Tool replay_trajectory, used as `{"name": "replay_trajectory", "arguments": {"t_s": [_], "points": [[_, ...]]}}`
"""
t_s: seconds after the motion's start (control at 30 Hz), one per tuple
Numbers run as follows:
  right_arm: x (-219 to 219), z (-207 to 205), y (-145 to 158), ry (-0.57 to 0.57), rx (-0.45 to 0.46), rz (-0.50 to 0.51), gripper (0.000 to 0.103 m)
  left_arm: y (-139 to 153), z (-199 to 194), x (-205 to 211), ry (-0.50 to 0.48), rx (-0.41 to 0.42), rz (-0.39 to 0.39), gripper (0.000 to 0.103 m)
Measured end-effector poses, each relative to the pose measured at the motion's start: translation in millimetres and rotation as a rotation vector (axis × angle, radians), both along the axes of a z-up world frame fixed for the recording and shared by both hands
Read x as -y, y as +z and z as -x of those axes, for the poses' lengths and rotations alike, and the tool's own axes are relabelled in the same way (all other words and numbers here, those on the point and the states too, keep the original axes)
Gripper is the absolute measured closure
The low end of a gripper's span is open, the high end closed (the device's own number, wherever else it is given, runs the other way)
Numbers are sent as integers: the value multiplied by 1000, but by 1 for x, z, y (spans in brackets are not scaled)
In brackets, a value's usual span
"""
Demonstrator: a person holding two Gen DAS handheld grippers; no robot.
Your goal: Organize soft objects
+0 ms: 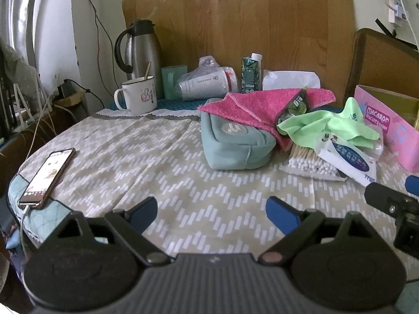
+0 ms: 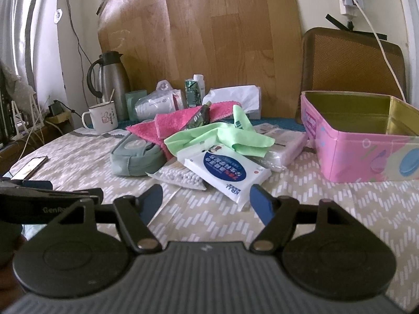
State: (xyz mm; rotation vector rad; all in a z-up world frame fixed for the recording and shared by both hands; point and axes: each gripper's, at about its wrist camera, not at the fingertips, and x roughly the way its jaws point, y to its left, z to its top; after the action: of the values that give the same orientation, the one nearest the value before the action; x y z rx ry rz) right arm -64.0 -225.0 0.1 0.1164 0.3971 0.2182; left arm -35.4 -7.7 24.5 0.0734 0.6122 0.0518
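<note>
Left gripper (image 1: 213,213): spread wide, nothing between the blue pads, held low over bare tablecloth (image 1: 146,157), well short of the pile
Right gripper (image 2: 207,200): parted and empty, hovering just short of the wipes pack (image 2: 226,170), the nearest item of the pile
Wipes pack: flat white soft pack, tilted, propped on the cotton swab bag (image 2: 180,176), one corner pointing at the right gripper
Green cloth (image 2: 217,137): crumpled on top of the pile, draped over the back of the wipes pack and the pink towel (image 2: 174,124)
Teal pouch (image 1: 233,141): on the cloth at the pile's left edge, part covered by the pink towel
Pink tin (image 2: 364,141): open and seemingly empty, to the right of the pile, likely the destination
Step in hand (judged): first pick not yet made
Doing it well: take the top layer first, probably the green cloth, pinching a raised fold rather than a flat edge; lift straight up so the small dark sachet (image 2: 200,117) and wipes are not dragged along; left gripper free to steady the pouch
</note>
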Motion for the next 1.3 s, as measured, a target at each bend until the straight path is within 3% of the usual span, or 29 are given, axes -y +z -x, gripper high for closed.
{"name": "replay_trajectory", "arguments": {"t_s": [0.4, 0.77, 1.3], "points": [[10, 1, -1, -36, -8, -9, 27, 3, -23, 28, -123, -9, -54, 9], [25, -3, -9, -74, -35, -29, 27, -6, -34, 42, -168, -23, -92, 9], [34, -14, -10, -104, -60, -34, 27, -5, -56, 33, -179, 7, -47, 4]]}}
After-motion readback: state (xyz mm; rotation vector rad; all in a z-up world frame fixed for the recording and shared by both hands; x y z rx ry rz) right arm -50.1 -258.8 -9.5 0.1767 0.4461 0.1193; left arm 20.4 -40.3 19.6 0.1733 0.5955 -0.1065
